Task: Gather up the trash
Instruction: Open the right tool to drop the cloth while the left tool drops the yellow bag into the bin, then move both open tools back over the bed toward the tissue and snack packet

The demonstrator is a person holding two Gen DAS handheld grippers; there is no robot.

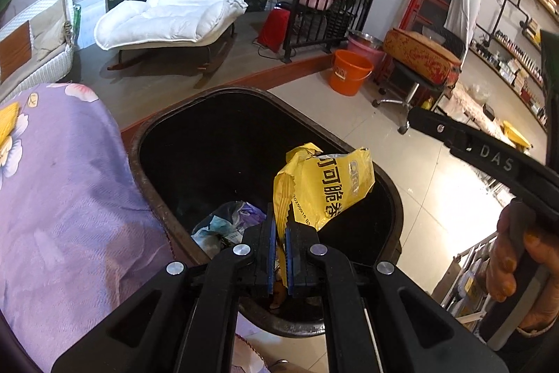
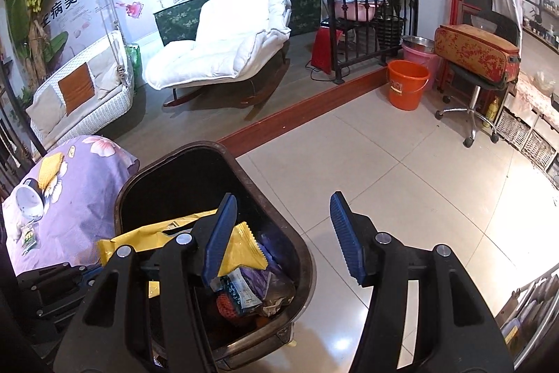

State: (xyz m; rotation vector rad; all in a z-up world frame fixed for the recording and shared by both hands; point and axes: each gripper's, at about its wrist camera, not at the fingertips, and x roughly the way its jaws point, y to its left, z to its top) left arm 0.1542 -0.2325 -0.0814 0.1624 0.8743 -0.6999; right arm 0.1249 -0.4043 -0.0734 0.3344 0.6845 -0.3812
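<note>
My left gripper [image 1: 278, 233] is shut on a crumpled yellow snack wrapper [image 1: 328, 184] and holds it over the open mouth of a dark brown trash bin [image 1: 167, 198]. The bin holds several wrappers and scraps [image 1: 223, 222]. In the right wrist view my right gripper [image 2: 279, 226] is open and empty, above the bin's right rim [image 2: 307, 264]; the yellow wrapper [image 2: 241, 250] shows behind its left finger, above the trash [image 2: 244, 292]. The right gripper's arm also shows in the left wrist view [image 1: 482, 152].
A table with a purple floral cloth [image 2: 80, 198] stands left of the bin, with a tipped white mug [image 2: 29, 201], a yellow cloth [image 2: 50, 168] and a small packet [image 2: 28, 236]. Tiled floor [image 2: 401, 184] lies right. An orange bucket [image 2: 407, 84], a stool and a white lounger stand beyond.
</note>
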